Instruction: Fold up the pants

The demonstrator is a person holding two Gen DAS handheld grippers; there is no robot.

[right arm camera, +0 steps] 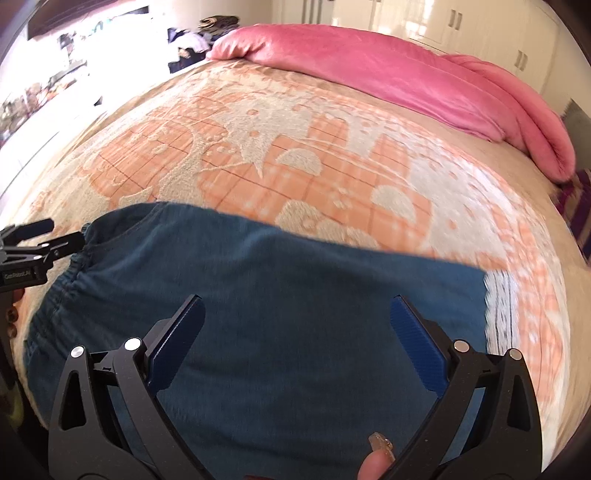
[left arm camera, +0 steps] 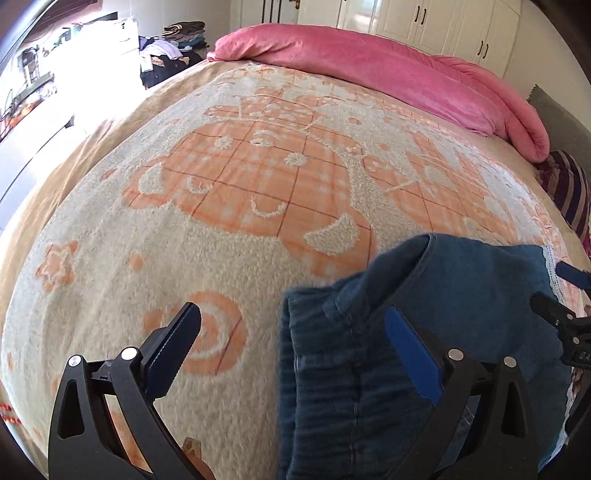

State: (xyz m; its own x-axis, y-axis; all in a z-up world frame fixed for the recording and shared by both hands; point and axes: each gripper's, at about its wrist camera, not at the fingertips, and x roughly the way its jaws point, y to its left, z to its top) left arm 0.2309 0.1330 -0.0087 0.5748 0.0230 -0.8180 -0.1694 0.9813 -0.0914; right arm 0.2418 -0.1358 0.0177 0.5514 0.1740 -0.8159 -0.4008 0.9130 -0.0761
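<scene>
Blue pants lie folded flat on the blanket, elastic waistband to the left and a white lace hem to the right. My right gripper hovers open over their middle with nothing between its fingers. In the left wrist view the pants fill the lower right, with their waist end bunched. My left gripper is open; one finger is over bare blanket and the other over the waist end. It also shows as the left gripper beside the waistband corner. The right gripper peeks in at the right edge.
A cream and orange fleece blanket covers the bed. A rolled pink duvet lies along the far side, with a striped pillow at its right end. A clothes pile and white wardrobes stand behind. A thumb shows at the bottom.
</scene>
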